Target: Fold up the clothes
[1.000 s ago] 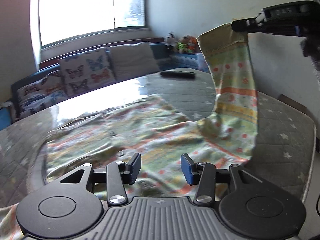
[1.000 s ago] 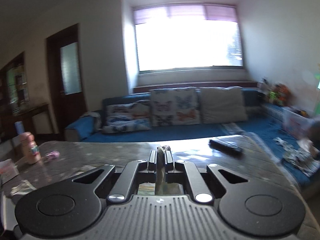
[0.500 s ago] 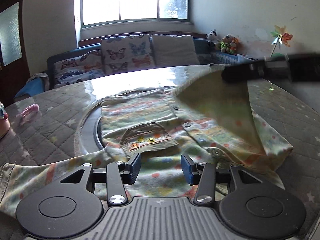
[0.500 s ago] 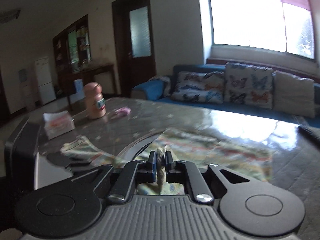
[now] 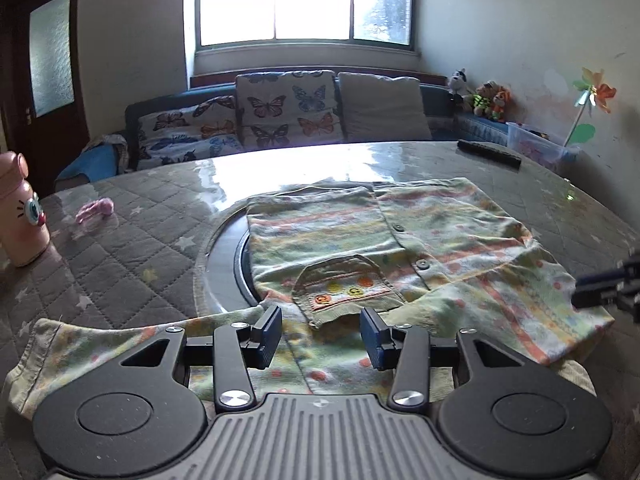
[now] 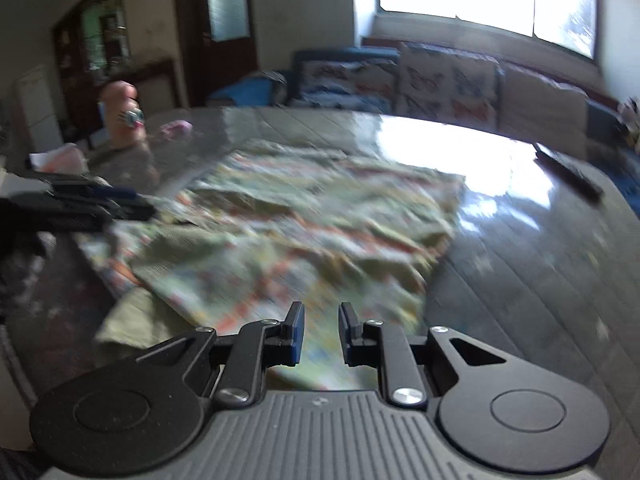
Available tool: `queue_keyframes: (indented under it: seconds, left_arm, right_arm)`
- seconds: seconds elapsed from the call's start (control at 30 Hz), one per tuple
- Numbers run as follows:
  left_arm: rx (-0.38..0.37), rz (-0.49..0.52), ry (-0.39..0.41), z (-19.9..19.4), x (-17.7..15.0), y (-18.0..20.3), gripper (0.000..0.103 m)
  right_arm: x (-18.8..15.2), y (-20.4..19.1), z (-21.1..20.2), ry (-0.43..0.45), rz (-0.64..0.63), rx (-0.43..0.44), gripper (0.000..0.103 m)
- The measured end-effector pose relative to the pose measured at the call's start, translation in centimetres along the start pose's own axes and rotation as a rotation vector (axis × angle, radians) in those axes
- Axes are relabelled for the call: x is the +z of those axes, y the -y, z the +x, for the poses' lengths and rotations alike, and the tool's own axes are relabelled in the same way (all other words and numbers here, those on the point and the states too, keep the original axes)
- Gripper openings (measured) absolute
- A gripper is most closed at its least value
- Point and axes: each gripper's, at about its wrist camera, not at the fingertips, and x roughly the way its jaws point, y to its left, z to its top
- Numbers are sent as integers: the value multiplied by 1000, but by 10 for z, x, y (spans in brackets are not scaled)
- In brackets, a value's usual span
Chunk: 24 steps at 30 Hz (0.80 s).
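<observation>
A small green shirt [image 5: 360, 240] with orange stripes, dots, buttons and a chest pocket lies flat on the round table [image 5: 140, 240]. Its right sleeve is folded in over the body; its left sleeve [image 5: 80, 344] stretches out to the near left. My left gripper [image 5: 320, 336] is open and empty just above the shirt's near hem. My right gripper [image 6: 320, 332] is open and empty over the shirt's [image 6: 300, 232] edge; that view is blurred. The right gripper's fingers [image 5: 604, 284] show at the right edge of the left wrist view, by the folded sleeve.
A pink bottle [image 5: 20, 216] and a small pink thing [image 5: 96, 210] stand at the table's left. A black remote [image 5: 488, 152] lies at the far right. A tissue pack [image 6: 60, 160] sits at the left. A sofa with butterfly cushions [image 5: 288, 112] is behind.
My right gripper carried the right sleeve down from high up, laid it over the shirt's body, let go and opened. My left gripper stayed open at the near hem.
</observation>
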Motion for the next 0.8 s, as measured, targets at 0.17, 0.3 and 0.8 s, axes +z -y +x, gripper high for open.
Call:
queue_keyframes:
  seconds: [0.17,0.3,0.8]
  left_arm:
    - [-38,11,-21,5,2,7,44]
    - [-84,43,-22,11,4,24,42]
    - [-119,90,-79,39,0,43,29]
  right_arm:
    - [-6,14,5,-22,-2,-15,18]
    - [13,19,14,23,-11,-34,18]
    - [28,32,57,5,-22,-92,19]
